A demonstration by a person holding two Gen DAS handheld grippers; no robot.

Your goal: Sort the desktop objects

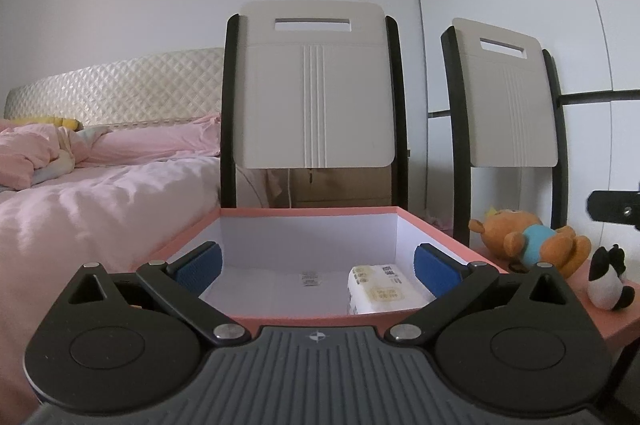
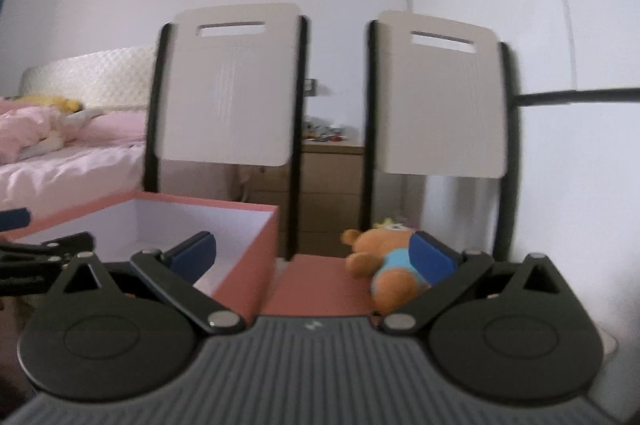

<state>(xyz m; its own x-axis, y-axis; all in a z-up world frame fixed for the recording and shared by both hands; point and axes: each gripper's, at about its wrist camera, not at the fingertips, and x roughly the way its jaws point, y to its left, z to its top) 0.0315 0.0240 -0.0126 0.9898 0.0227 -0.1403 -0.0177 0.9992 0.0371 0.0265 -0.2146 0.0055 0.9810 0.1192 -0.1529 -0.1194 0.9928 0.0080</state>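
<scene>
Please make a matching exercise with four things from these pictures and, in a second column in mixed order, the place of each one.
Things:
1. tissue pack
2. orange bear
3. panda toy
4. left gripper

Places:
A. lying on the table, right of the box
B. jaws open, over the box's near edge
C. inside the box, at its right side
D. on the table, right of the bear

Pairs: 1-C, 2-A, 3-D, 4-B
</scene>
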